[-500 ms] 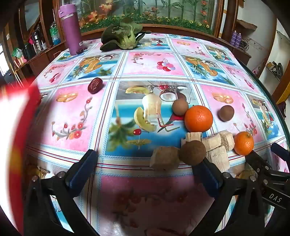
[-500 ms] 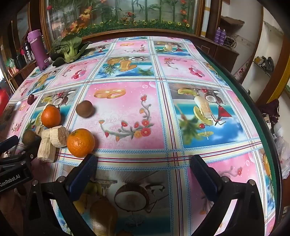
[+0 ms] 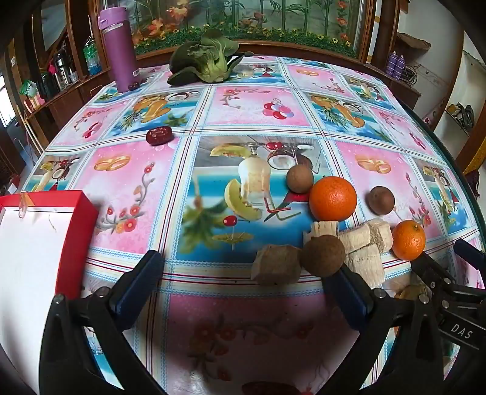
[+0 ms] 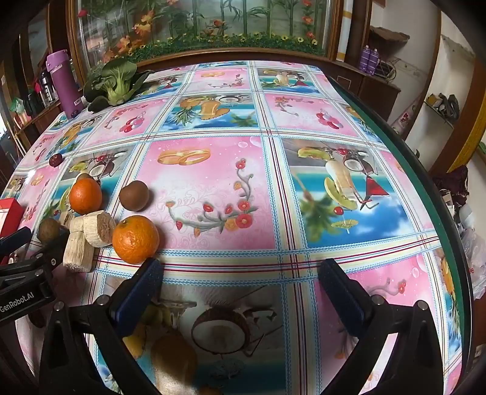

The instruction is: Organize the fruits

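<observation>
With both my left fingers (image 3: 246, 279) and right fingers (image 4: 240, 282) apart and empty, I risk nudging the brown round fruit (image 3: 323, 255) touching my left fingertip, rolling it off the worktop (image 3: 258, 328).

A lived-in home dining room; the round tabletop (image 4: 395, 100) wears a glossy cloth printed with fruit, flowers and cocktails; behind it stands a wood-framed glass panel (image 4: 212, 27) painted with bamboo and blossoms; dark wooden sideboards (image 3: 76, 91) along the wall carry flasks and bottles; a purple thermos (image 3: 118, 48) and a head of leafy greens (image 3: 206, 60) sit at the far edge, with oranges (image 3: 333, 198) and small brown fruits (image 3: 299, 179) lying loose on the cloth; household clutter fills the wall shelves (image 4: 440, 106) on the right.
</observation>
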Action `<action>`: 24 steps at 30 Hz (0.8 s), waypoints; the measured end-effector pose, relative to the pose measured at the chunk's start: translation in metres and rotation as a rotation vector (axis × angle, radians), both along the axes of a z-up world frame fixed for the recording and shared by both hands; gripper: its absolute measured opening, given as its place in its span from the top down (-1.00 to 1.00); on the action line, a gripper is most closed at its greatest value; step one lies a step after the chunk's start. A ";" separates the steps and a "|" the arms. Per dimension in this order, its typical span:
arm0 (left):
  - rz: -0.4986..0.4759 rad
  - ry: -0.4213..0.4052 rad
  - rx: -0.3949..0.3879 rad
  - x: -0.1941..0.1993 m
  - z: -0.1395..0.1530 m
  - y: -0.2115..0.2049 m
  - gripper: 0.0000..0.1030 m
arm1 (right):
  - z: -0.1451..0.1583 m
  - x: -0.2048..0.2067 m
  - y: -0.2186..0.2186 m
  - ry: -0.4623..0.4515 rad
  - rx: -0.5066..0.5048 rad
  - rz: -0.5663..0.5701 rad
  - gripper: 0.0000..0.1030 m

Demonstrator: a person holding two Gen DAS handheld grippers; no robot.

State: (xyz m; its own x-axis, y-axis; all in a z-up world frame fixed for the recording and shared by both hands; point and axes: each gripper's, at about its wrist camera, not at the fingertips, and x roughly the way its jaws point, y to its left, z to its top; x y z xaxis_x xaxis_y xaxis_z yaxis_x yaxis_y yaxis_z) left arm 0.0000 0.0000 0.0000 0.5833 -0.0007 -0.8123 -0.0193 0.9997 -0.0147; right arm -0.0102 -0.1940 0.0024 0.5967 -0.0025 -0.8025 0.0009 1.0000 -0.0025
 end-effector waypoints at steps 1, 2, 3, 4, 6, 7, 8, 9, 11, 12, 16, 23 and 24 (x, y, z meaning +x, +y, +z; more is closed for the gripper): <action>0.000 0.000 0.000 0.000 0.000 0.000 -1.00 | 0.000 0.000 0.000 0.000 0.000 0.000 -0.99; 0.000 0.000 0.000 0.000 0.000 0.000 -1.00 | 0.000 0.000 0.000 0.000 0.000 0.000 -0.99; 0.000 0.000 0.000 0.000 0.000 0.000 -1.00 | 0.000 0.000 0.000 0.000 0.000 0.000 -0.99; 0.000 0.000 0.000 0.000 0.000 0.000 -1.00 | 0.000 0.000 0.000 0.000 0.000 0.000 -0.99; 0.000 0.000 0.000 0.000 0.000 0.000 -1.00 | 0.000 0.000 0.000 0.000 0.001 0.000 -0.99; 0.000 0.000 0.000 0.000 0.000 0.000 -1.00 | 0.000 0.000 0.000 0.000 0.001 0.000 -0.99; 0.000 0.000 0.000 0.000 0.000 0.000 -1.00 | 0.000 0.000 0.000 0.000 0.000 0.000 -0.99; 0.000 0.000 0.000 0.000 0.000 0.000 -1.00 | 0.000 0.000 0.000 0.000 0.001 0.000 -0.99; 0.000 0.000 0.000 0.000 0.000 0.000 -1.00 | 0.000 0.000 0.000 0.000 0.001 0.000 -0.99; 0.000 0.000 0.000 0.000 0.000 0.000 -1.00 | 0.000 0.000 0.000 0.000 0.001 0.000 -0.99; 0.000 0.000 0.000 0.000 0.000 0.000 -1.00 | 0.000 0.000 0.000 0.000 0.001 0.000 -0.99; -0.012 0.021 0.001 -0.001 0.001 0.000 -1.00 | 0.000 -0.001 0.000 0.001 0.002 0.004 -0.99; -0.014 0.037 -0.002 -0.001 0.001 0.000 -1.00 | 0.001 -0.002 0.000 0.000 0.003 0.013 -0.99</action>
